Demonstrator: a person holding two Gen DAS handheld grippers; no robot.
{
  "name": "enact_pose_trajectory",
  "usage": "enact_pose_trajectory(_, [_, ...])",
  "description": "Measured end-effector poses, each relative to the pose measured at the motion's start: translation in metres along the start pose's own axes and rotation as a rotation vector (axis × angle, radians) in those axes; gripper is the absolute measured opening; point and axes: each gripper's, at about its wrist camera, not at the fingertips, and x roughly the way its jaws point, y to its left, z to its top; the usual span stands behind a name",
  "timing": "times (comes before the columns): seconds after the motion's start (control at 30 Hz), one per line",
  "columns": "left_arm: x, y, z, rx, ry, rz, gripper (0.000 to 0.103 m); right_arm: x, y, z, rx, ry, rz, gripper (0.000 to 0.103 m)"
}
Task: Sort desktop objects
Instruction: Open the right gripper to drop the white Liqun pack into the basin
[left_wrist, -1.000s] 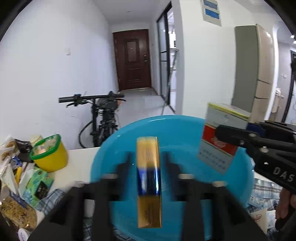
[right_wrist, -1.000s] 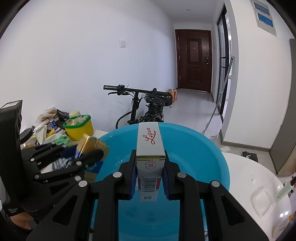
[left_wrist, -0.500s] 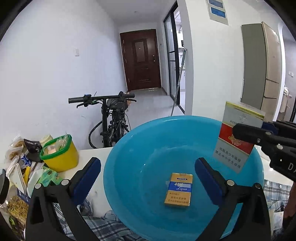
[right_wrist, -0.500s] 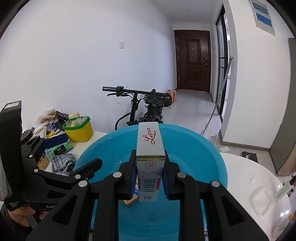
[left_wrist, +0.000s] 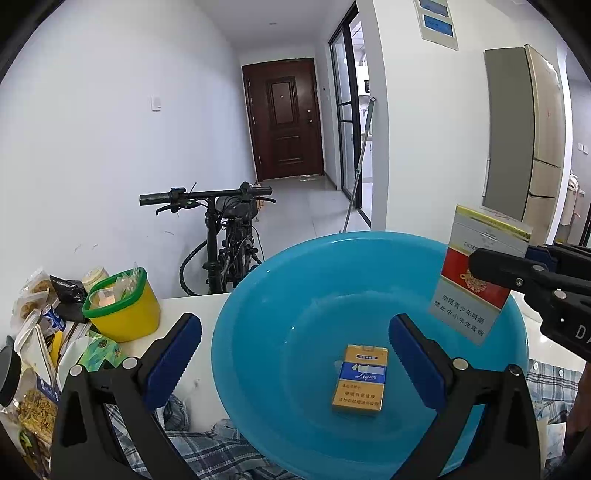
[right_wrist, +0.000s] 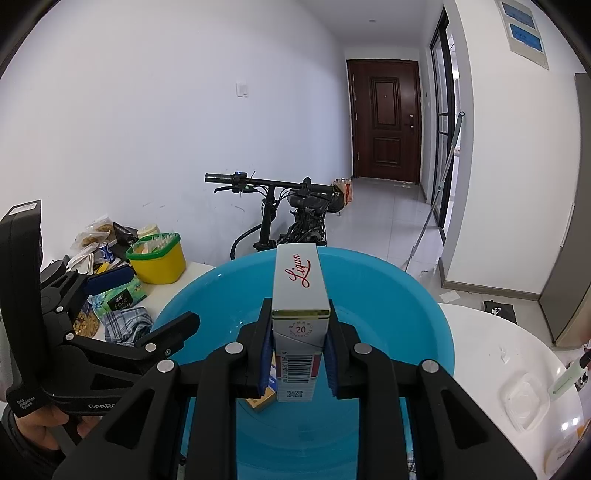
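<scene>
A gold and blue cigarette pack (left_wrist: 360, 380) lies flat on the bottom of the blue basin (left_wrist: 258, 295). My left gripper (left_wrist: 293, 350) hovers over it, open wide, nothing between its blue pads (left_wrist: 173, 354). My right gripper (right_wrist: 299, 343) is shut on a red and white cigarette pack (right_wrist: 301, 295), held upright above the basin (right_wrist: 406, 295). In the left wrist view that red and white pack (left_wrist: 476, 273) hangs over the basin's right rim. In the right wrist view the gold pack (right_wrist: 262, 402) peeks out under the held one, and the left gripper (right_wrist: 147, 299) stands at the left.
Left of the basin are a yellow tub with a green rim (left_wrist: 122, 314), snack bags (left_wrist: 33, 295), a green tissue pack (right_wrist: 118, 299) and a plaid cloth (left_wrist: 207, 446). A bicycle (left_wrist: 229, 236) leans behind the table. A clear plastic lid (right_wrist: 524, 402) lies on the white table at right.
My left gripper opened and let go of the gold pack, which now lies flat in the basin. The right gripper and its pack have not moved.
</scene>
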Motion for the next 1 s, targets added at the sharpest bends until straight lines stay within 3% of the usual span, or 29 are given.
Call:
enact_pose_trajectory(0.27, [-0.004, -0.003, 0.002, 0.005, 0.001, 0.0, 0.103, 0.0, -0.001, 0.0, 0.007, 0.002, 0.002, 0.022])
enact_pose_trajectory(0.37, [-0.007, -0.004, 0.003, 0.003, -0.006, -0.002, 0.103, 0.001, -0.002, 0.0, 0.033, 0.01, 0.055, 0.022])
enact_pose_trajectory(0.47, [-0.009, -0.004, 0.003, 0.006, -0.008, 0.001, 0.103, 0.001, 0.0, 0.0, 0.015, 0.009, 0.022, 0.022])
enact_pose_trajectory(0.57, [-0.01, -0.004, 0.003, 0.008, -0.005, 0.004, 0.103, 0.001, -0.002, 0.0, 0.043, 0.012, 0.058, 0.022])
enact_pose_trajectory(1.0, [-0.014, -0.005, 0.007, 0.011, -0.015, 0.004, 0.103, 0.002, 0.006, 0.0, 0.013, 0.005, 0.031, 0.022])
